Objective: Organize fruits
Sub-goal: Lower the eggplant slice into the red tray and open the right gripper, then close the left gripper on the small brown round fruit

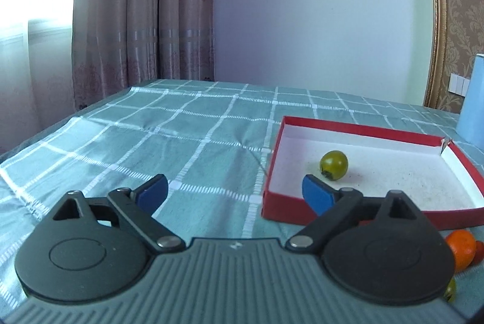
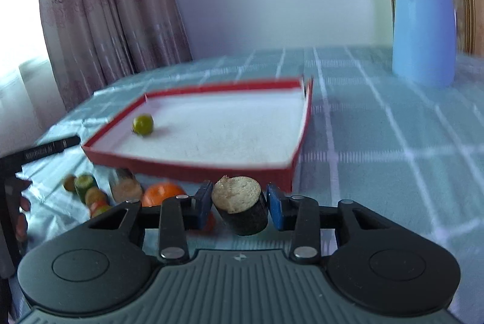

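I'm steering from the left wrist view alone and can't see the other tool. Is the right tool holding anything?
Observer: Yes, the right tool is shut on a dark-skinned stubby fruit chunk with a pale cut face.
Operator: Is it over the box yet?
Observer: No, it appears short of the near wall of the red cardboard box.
Operator: What else is loose?
Observer: A row of small green and red cut pieces lies on the checked cloth, left of the orange round fruit.
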`<state>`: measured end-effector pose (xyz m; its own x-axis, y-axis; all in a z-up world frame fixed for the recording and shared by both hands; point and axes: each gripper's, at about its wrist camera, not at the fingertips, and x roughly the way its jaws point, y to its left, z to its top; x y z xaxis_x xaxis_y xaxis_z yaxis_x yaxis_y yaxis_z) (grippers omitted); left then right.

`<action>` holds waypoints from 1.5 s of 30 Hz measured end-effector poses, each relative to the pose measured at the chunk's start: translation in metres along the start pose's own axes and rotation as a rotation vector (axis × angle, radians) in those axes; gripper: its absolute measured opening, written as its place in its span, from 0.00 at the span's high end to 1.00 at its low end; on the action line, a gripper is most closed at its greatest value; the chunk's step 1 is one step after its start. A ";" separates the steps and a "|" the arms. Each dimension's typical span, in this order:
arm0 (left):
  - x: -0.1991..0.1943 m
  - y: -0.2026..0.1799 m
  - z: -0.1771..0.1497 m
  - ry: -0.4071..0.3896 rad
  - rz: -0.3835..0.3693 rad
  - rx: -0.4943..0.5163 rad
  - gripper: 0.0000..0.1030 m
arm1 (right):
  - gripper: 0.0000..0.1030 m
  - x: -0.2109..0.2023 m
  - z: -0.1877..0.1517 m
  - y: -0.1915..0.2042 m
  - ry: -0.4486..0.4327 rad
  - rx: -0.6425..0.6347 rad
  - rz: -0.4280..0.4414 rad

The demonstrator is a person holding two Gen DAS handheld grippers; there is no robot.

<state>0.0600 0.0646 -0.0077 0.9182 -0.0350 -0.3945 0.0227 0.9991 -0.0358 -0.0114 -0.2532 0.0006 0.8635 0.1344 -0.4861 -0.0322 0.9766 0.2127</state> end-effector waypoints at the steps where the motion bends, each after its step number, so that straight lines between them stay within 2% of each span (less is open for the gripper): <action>1: 0.002 0.002 0.000 0.007 0.000 -0.008 0.08 | 0.63 0.000 0.008 0.003 -0.027 -0.011 -0.012; 4: 0.003 0.006 -0.001 0.018 0.002 -0.023 0.08 | 0.63 0.014 0.032 0.010 -0.086 -0.066 -0.078; 6: 0.005 0.007 -0.001 0.025 -0.004 -0.023 0.07 | 0.63 0.036 0.044 0.011 -0.089 -0.096 -0.127; 8: 0.006 0.006 -0.001 0.035 -0.006 -0.018 0.07 | 0.63 0.065 0.052 0.010 -0.057 -0.114 -0.183; 11: 0.008 0.006 -0.002 0.049 -0.011 -0.023 0.06 | 0.63 0.101 0.054 0.000 0.028 -0.087 -0.195; 14: 0.013 0.007 -0.001 0.072 -0.017 -0.028 0.06 | 0.63 0.119 0.048 -0.004 0.076 -0.079 -0.198; 16: 0.015 0.007 -0.002 0.086 -0.020 -0.028 0.06 | 0.62 0.120 0.046 0.000 0.065 -0.102 -0.202; 18: 0.016 0.006 -0.002 0.092 -0.018 -0.026 0.06 | 0.62 0.118 0.046 -0.001 0.056 -0.095 -0.170; 19: 0.016 0.006 -0.002 0.092 -0.018 -0.026 0.05 | 0.57 0.113 0.045 -0.001 0.039 -0.087 -0.145; 22: 0.016 0.007 -0.002 0.099 -0.013 -0.031 0.05 | 0.39 0.092 0.042 0.000 -0.019 -0.082 -0.155; 23: 0.016 0.008 -0.002 0.102 -0.013 -0.034 0.05 | 0.38 0.081 0.040 0.001 -0.048 -0.078 -0.165; 27: 0.016 0.010 -0.006 0.160 -0.049 -0.016 0.04 | 0.38 0.035 0.031 0.001 -0.106 -0.051 -0.138; 32: 0.007 0.013 -0.009 0.162 -0.074 -0.014 0.00 | 0.38 -0.003 -0.007 0.001 -0.118 -0.073 -0.128; 34: 0.011 0.012 -0.011 0.201 -0.087 -0.010 0.00 | 0.38 -0.007 -0.015 0.002 -0.111 -0.076 -0.131; 36: 0.014 0.012 -0.012 0.227 -0.069 -0.009 0.00 | 0.38 -0.007 -0.021 0.006 -0.108 -0.099 -0.132; 40: 0.010 0.015 -0.012 0.209 -0.049 -0.012 0.00 | 0.38 -0.005 -0.025 0.012 -0.100 -0.134 -0.122; 45: 0.009 0.010 -0.011 0.206 -0.022 0.045 0.00 | 0.38 -0.005 -0.027 0.011 -0.096 -0.128 -0.118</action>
<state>0.0641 0.0741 -0.0217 0.8171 -0.0562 -0.5738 0.0635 0.9980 -0.0073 -0.0297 -0.2389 -0.0177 0.9090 0.0066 -0.4167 0.0139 0.9988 0.0462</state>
